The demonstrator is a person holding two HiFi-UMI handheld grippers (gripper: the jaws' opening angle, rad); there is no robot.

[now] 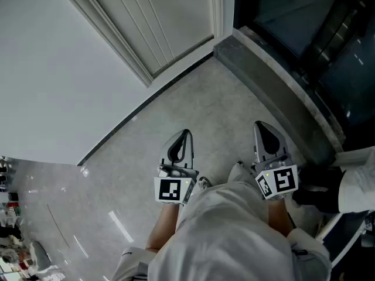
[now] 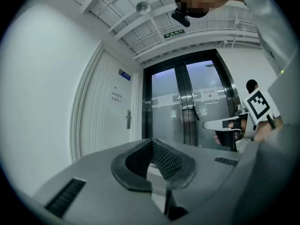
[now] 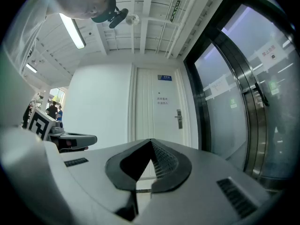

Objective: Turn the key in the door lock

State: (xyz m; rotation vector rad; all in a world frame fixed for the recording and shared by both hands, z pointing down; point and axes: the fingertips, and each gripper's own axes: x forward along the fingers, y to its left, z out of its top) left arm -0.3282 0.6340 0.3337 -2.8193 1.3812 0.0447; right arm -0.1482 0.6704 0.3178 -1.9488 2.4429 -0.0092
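Jaws of the left gripper (image 1: pixel 184 133) and right gripper (image 1: pixel 260 126) are closed on nothing, facing the white door (image 3: pixel 161 118).

No words are clear enough to read. In the left gripper view a small blue sign (image 2: pixel 124 74) sits high on the white door (image 2: pixel 105 121), left of the middle. Two lines of tiny print (image 2: pixel 116 96) under it are too small to read. A green sign (image 2: pixel 174 33) hangs on a ceiling beam near the top. Blurry white notices (image 2: pixel 208 94) stick on the glass doors (image 2: pixel 164 111). In the head view, the left cube (image 1: pixel 170 190) and the right cube (image 1: pixel 278 181) show black-and-white square patterns, no letters.
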